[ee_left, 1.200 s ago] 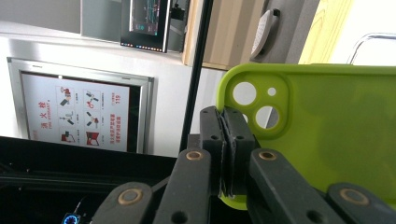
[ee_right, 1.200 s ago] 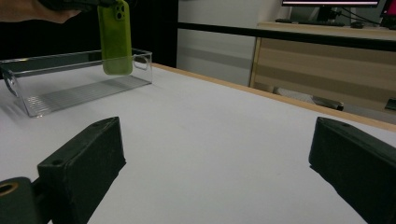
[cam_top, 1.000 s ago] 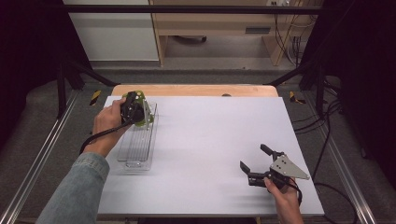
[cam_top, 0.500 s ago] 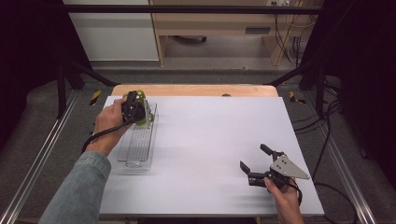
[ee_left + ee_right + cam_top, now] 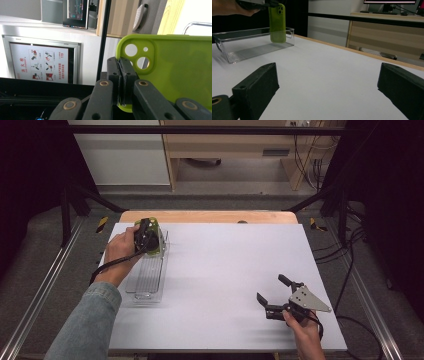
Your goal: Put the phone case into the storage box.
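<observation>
Bare table (image 5: 220, 270) mid-span – clear bin (image 5: 147, 275) blocks left edge

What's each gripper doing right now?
Left gripper: shut on green phone case, over the clear bin.
Right gripper: open, empty.

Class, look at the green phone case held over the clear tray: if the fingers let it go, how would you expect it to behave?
The phone case hangs upright in the left gripper, pinched at its thin edge, so it is probably light. It looks like soft rubbery plastic, so it may flex but is unlikely to break. Standing on end in the tray, it would likely tip flat.
</observation>
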The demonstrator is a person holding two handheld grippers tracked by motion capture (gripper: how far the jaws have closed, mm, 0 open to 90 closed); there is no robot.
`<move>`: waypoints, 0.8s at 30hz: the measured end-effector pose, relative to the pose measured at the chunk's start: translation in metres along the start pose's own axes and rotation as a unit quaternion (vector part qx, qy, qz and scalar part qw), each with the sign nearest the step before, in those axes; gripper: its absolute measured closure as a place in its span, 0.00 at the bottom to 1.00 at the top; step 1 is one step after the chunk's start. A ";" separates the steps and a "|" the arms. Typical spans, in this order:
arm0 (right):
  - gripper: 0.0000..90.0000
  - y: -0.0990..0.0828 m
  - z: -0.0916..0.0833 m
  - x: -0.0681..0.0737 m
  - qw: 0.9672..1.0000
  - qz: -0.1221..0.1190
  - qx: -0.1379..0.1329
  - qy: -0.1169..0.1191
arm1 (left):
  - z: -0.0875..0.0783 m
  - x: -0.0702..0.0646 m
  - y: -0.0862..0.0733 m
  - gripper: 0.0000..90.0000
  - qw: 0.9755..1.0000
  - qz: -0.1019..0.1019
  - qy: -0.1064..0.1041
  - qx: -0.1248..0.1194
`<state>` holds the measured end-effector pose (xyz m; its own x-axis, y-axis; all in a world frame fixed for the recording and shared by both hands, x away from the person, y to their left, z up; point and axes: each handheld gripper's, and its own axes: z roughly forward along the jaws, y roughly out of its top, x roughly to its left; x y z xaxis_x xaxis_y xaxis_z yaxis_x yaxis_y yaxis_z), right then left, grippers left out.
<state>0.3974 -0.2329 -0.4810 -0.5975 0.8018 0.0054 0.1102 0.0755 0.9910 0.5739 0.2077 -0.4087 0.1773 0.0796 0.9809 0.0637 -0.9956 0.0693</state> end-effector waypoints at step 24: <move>0.04 0.000 0.000 -0.001 1.000 0.005 0.002 -0.001 | -0.002 -0.005 -0.002 0.98 1.000 0.008 -0.010 -0.003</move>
<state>0.3977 -0.2340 -0.4810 -0.5949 0.8037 0.0140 0.1194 0.0711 0.9903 0.5709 0.2092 -0.4136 0.1975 0.0648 0.9782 0.0558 -0.9969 0.0548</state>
